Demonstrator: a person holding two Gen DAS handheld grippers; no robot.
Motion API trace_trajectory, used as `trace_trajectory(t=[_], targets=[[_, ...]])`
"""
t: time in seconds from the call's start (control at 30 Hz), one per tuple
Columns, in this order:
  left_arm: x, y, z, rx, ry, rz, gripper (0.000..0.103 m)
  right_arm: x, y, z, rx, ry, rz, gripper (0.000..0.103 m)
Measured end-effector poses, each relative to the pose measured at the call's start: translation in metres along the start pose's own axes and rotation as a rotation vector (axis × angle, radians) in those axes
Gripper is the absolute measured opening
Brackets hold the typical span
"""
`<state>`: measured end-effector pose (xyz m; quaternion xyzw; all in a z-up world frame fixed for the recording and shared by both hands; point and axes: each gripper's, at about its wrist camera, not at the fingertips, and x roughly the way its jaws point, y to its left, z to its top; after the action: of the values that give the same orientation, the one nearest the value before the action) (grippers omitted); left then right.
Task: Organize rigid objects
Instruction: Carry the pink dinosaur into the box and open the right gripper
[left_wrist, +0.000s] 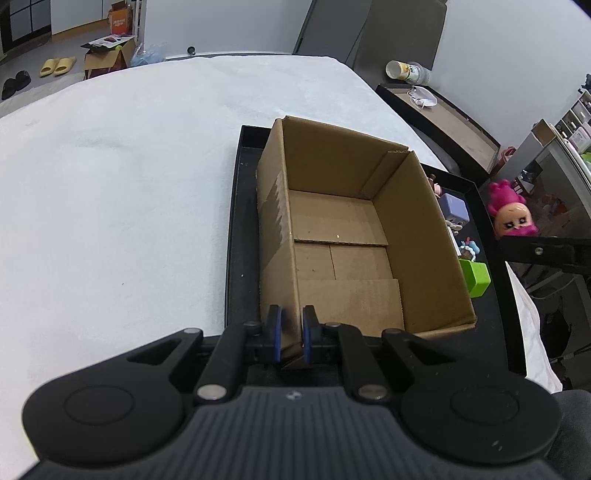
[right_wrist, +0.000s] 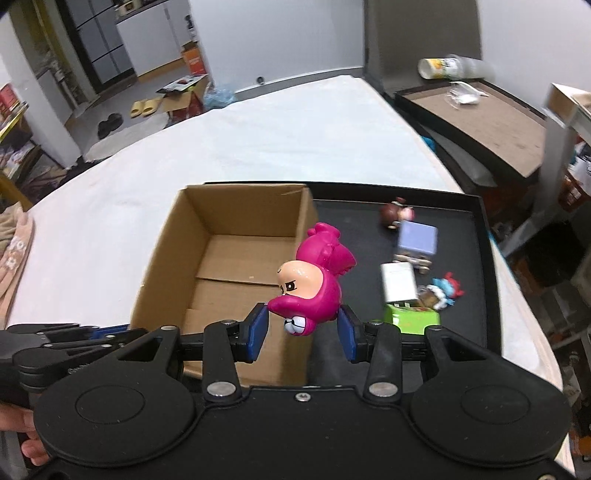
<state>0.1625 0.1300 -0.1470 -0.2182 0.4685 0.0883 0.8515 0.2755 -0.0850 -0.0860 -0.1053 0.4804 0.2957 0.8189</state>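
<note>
An open, empty cardboard box stands in a black tray on a white-covered table. My left gripper is shut on the box's near left wall. My right gripper is shut on a pink toy figure and holds it in the air above the box's right wall. The figure also shows at the right in the left wrist view. Several small toys lie in the tray right of the box: a lilac cube, a green block, a brown-headed figure, a blue-and-red figure.
A second tray with a brown bottom and a tipped paper cup stand past the table's right edge. Cartons and slippers lie on the floor at the far left. Shelving stands at the right.
</note>
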Motion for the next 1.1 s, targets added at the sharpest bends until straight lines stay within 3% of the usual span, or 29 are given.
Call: trace_trajectory(t=[0.63,1.1], targets=[[0.001,0.006,0.002,-0.018,0.015,-0.019,0.011,0.031,0.069,0.028,-0.131,0.029,0.066,0.04],[0.004,0.005,0.003,-0.011,0.018,-0.014,0.012,0.034,0.077,0.046,-0.146,-0.01,0.117,0.041]])
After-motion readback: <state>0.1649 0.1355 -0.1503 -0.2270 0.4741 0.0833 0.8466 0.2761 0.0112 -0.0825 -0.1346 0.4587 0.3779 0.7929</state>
